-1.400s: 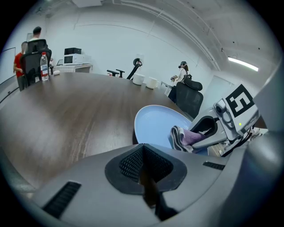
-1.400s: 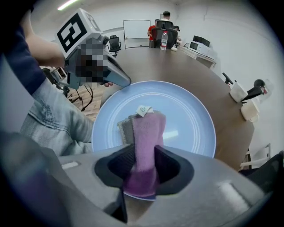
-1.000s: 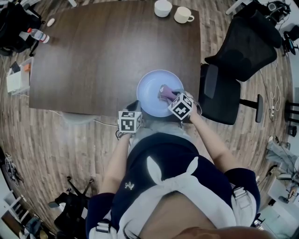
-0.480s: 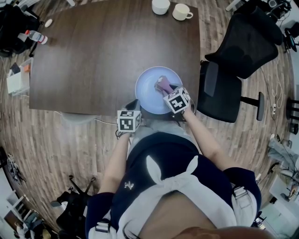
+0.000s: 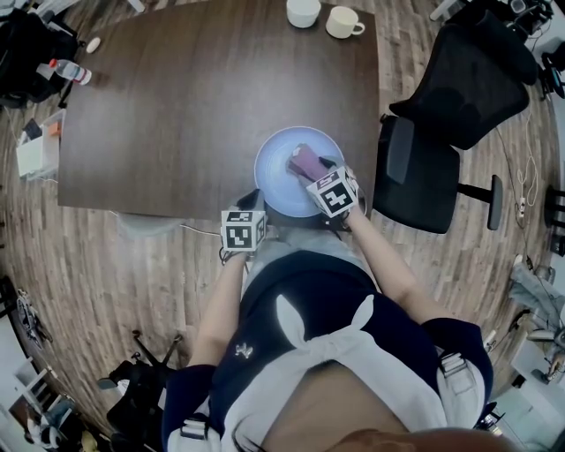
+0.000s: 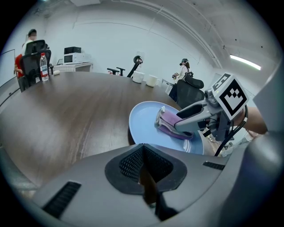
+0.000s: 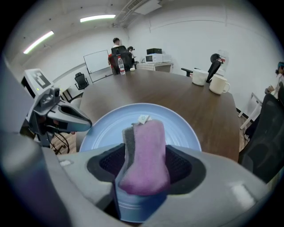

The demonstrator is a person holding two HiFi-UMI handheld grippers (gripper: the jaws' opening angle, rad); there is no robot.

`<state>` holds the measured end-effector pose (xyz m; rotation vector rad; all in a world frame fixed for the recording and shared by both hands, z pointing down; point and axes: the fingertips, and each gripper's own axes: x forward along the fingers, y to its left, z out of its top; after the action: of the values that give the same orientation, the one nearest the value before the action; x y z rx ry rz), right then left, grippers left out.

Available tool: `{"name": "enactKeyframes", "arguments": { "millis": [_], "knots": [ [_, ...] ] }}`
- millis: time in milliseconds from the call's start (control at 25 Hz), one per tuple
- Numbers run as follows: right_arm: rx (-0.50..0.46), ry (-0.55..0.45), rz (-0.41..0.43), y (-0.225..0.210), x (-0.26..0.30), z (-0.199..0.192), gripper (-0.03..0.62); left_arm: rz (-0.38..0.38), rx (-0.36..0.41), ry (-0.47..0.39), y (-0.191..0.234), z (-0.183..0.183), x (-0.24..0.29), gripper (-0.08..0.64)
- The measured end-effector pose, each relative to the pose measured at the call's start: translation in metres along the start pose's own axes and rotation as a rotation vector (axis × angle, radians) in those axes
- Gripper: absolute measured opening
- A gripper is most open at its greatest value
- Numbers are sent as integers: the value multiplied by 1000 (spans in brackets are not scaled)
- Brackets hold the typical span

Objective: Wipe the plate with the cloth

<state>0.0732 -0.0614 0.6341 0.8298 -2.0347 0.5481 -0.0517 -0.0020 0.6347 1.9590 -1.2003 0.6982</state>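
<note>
The right hand-held gripper (image 5: pixel 314 175) has just been opening and now stands released around the cloth (image 7: pixel 144 146), which lies between its jaws on the plate (image 7: pixel 182 128). The wiping looks finished. The left hand-held gripper (image 6: pixel 145 177) is clenched beside the rim.

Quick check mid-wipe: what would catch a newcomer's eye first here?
The pale blue plate sits at the near edge of the dark table, with the pink cloth on it. The cloth stands between the jaws of the right gripper, which have just been opening. Two white cups sit at the far edge.
</note>
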Motion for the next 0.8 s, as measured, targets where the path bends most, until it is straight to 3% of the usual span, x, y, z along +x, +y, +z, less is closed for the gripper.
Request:
{"name": "enactKeyframes", "arguments": {
  "millis": [280, 480, 800],
  "knots": [
    [28, -193, 16, 12, -47, 33, 258, -12, -24, -170, -18, 47, -30, 6],
    [32, -320, -24, 19, -73, 46, 10, -61, -10, -269, -48, 79, -54, 6],
    [76, -481, 38, 46, -109, 56, 0, -126, -3, -326, -83, 79, -72, 6]
  ]
}}
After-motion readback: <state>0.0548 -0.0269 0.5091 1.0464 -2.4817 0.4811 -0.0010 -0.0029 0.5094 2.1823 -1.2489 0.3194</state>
